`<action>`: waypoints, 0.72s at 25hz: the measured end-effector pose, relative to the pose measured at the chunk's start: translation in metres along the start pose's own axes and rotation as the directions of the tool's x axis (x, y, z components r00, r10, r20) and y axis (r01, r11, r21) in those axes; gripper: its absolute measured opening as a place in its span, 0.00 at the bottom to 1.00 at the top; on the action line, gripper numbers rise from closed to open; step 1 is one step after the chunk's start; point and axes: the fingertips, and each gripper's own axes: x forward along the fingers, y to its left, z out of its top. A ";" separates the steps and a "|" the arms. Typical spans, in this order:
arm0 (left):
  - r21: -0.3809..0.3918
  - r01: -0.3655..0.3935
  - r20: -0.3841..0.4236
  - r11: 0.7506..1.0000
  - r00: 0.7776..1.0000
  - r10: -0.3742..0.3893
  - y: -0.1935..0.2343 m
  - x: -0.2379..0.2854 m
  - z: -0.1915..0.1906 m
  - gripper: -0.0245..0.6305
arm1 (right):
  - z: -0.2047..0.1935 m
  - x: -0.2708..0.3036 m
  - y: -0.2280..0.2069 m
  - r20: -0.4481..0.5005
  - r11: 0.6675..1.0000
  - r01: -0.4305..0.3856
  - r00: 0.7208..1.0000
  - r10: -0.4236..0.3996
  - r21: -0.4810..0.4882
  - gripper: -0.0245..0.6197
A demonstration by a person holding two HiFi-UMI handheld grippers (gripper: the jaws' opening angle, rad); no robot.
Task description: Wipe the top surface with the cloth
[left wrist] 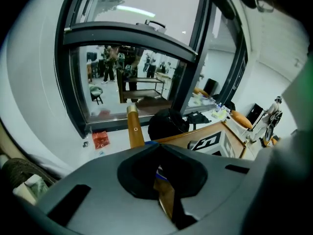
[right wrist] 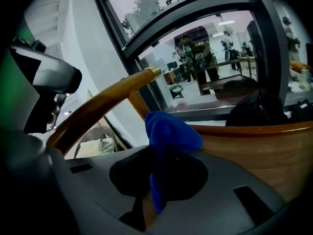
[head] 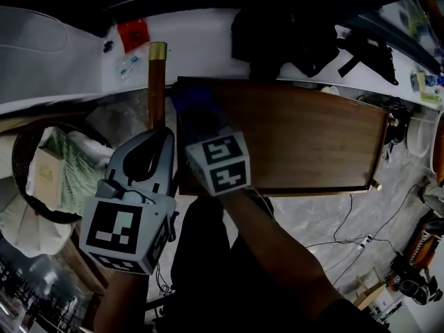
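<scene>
Blue cloth (right wrist: 168,131) is bunched between the jaws of the right gripper (right wrist: 159,170), which are clamped on it, with a wad sticking out past the tips. The cloth sits at the far left corner of the brown wooden top (head: 305,137). No view settles whether it presses on the wood. The rest of the top, out to its right edge, is bare.

The left gripper (left wrist: 159,155) hangs just off the top's left edge, toward the near corner. Its jaws are drawn together with nothing between them, and only a thin slit shows wood behind.

A wooden pole with a brass cap (head: 157,82) stands just beside the top's far left corner. Farther left of the top is a dark basket (head: 28,151) holding pale and green fabric. Beyond the top's far edge runs a white ledge (head: 201,33). On the ledge, a black bag (head: 277,33) lies opposite the middle of the top and a red packet (head: 133,33) lies past the left corner.
</scene>
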 end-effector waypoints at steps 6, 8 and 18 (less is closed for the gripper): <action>0.009 0.002 0.000 1.000 1.000 -0.002 -0.007 0.007 0.003 0.05 | -0.007 -0.001 -0.014 -0.057 0.997 0.036 0.998 -0.040 -0.064 0.13; 0.014 0.008 -0.001 1.000 1.000 -0.008 -0.015 0.011 0.005 0.05 | -0.011 -0.008 -0.022 -0.067 0.996 0.040 0.997 -0.045 -0.078 0.13; 0.060 0.070 -0.037 0.996 0.997 -0.068 -0.097 0.064 0.004 0.05 | -0.030 -0.076 -0.104 -0.065 0.990 0.122 0.990 -0.126 -0.070 0.13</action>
